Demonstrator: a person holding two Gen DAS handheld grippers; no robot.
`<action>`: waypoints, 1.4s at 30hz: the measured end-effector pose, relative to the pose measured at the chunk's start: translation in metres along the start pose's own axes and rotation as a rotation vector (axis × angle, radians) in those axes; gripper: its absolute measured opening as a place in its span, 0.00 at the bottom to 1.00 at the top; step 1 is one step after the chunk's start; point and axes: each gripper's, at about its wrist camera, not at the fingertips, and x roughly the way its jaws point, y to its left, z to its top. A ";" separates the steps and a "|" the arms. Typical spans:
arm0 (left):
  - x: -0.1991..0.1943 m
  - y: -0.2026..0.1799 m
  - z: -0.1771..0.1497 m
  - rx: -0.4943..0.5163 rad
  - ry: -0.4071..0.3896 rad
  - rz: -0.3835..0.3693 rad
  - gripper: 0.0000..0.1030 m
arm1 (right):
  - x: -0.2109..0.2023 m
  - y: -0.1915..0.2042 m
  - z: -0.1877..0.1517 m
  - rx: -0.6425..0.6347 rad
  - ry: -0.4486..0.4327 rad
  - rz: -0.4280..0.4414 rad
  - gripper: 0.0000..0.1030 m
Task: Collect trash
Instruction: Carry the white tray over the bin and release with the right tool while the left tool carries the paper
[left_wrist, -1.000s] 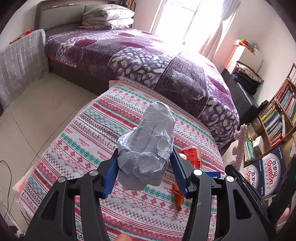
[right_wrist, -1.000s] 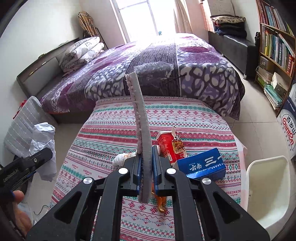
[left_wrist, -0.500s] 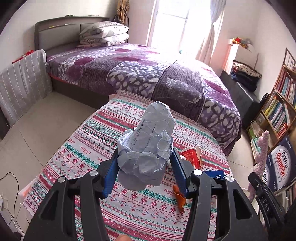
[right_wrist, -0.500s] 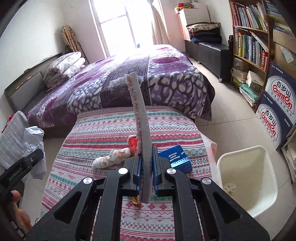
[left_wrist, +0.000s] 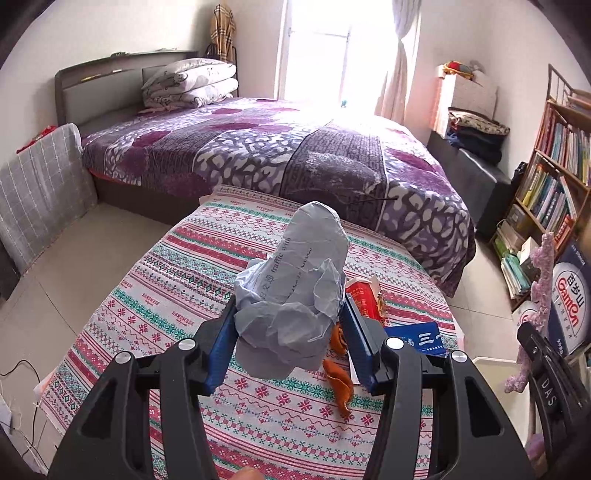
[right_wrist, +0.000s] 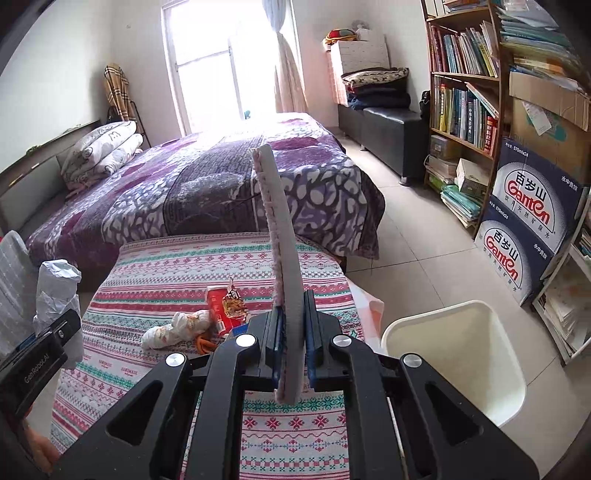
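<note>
My left gripper (left_wrist: 290, 312) is shut on a crumpled grey-white paper wad (left_wrist: 295, 273), which stands up between the blue pads above the patterned tablecloth (left_wrist: 173, 291). My right gripper (right_wrist: 292, 314) is shut on a flat grey pad with a pink fuzzy edge (right_wrist: 275, 206), held upright on its edge. On the cloth lie a red carton (right_wrist: 218, 306), a blue box (left_wrist: 417, 338), orange peel (left_wrist: 340, 380) and a white crumpled wrapper (right_wrist: 173, 328). A white bin (right_wrist: 458, 354) stands on the floor right of the table, below and right of the right gripper.
A bed with a purple cover (left_wrist: 295, 155) lies just beyond the table. A bookshelf (right_wrist: 465, 96) and stacked water cartons (right_wrist: 528, 221) line the right wall. A black bench (right_wrist: 384, 129) stands further back. Tiled floor (left_wrist: 74, 251) lies left of the table.
Both views have swung right across the room. The white bin has come closer and fuller into the right wrist view. Both grips hold as before.
</note>
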 end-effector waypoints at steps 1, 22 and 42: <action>0.000 -0.003 -0.001 0.005 -0.002 -0.003 0.52 | -0.001 -0.003 0.001 0.000 -0.003 -0.003 0.09; -0.005 -0.065 -0.016 0.086 0.008 -0.091 0.52 | -0.004 -0.066 0.004 0.114 0.025 -0.076 0.09; -0.007 -0.128 -0.042 0.206 0.029 -0.167 0.52 | -0.004 -0.154 0.003 0.289 0.099 -0.185 0.10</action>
